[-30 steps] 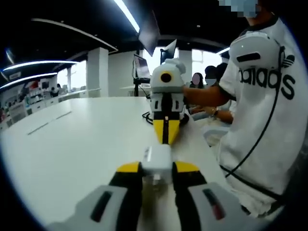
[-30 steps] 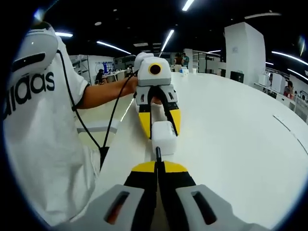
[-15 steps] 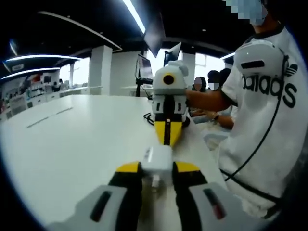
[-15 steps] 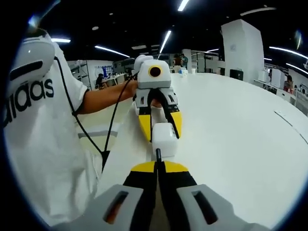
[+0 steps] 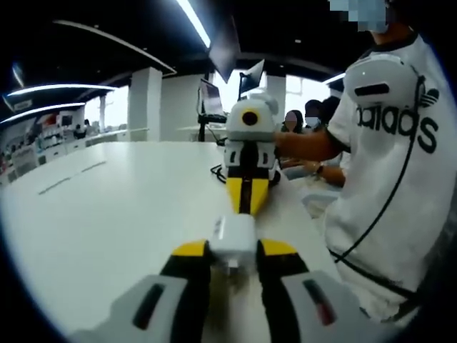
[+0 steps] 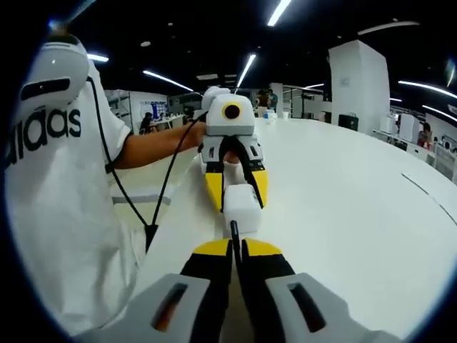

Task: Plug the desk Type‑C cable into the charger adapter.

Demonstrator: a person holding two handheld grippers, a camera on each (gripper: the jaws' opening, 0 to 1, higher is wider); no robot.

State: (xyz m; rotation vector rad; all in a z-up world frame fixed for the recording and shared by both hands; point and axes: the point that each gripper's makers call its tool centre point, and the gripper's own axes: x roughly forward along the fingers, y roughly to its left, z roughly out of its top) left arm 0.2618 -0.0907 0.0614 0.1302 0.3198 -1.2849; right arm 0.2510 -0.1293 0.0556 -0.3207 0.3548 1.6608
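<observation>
White tabletop [image 5: 107,214] spreads wide and bare on the far side from the person, so the open room for moving is there. Its near edge runs just beside the person's white shirt [image 5: 389,179], and both grippers work close to this edge.

In the left gripper view, the left gripper [image 5: 233,254] holds the white charger adapter [image 5: 233,239] between its yellow-tipped jaws, which stand narrow against its two sides. The right gripper [image 5: 244,200] comes from the opposite direction, and its tips point at the front face of the adapter and nearly reach it.

In the right gripper view, the jaws of the right gripper [image 6: 235,246] are pressed together on the dark Type-C cable plug [image 6: 233,231], which sticks out a little beyond the tips. The plug end meets the adapter's near face, but whether it is already inside the port I cannot tell.
</observation>
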